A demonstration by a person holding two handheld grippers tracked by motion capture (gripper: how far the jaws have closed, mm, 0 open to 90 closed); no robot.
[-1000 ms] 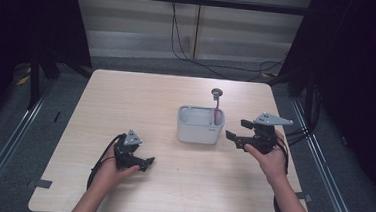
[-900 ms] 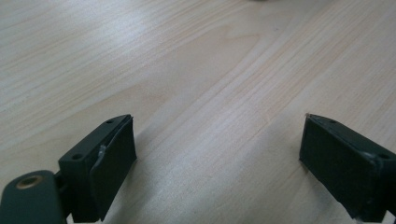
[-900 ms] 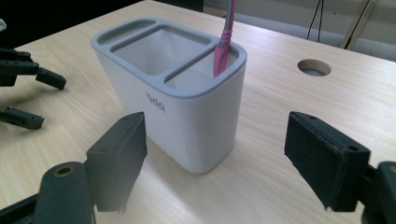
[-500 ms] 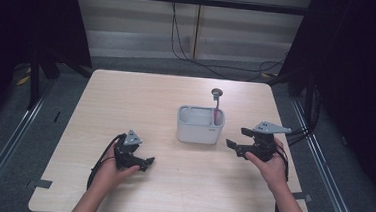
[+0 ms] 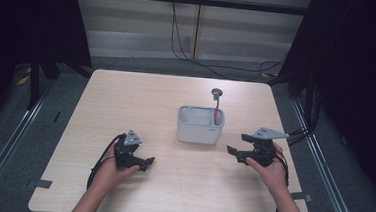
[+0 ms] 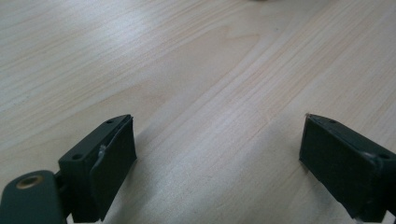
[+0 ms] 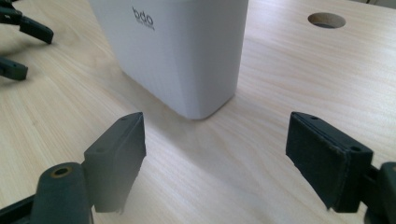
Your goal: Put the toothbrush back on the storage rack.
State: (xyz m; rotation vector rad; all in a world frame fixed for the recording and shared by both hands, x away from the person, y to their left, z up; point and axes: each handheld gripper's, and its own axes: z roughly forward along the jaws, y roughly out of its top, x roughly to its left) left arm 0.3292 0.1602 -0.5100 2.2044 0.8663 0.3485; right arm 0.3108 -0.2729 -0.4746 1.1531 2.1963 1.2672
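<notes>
Beside the white container (image 5: 200, 125) on the table (image 5: 126, 96), we find our right tool (image 5: 237, 147) spread, empty; left tool (image 5: 148, 163) likewise apart.

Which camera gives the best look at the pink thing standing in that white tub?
The high view: the pink tool stands in the white tub's right compartment. The right gripper view sees the tub's outer wall up close. The left gripper view looks at the table.

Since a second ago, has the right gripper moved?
Yes. The right gripper has dropped back toward the person, from beside the white bin to nearer the table's near edge.
</notes>
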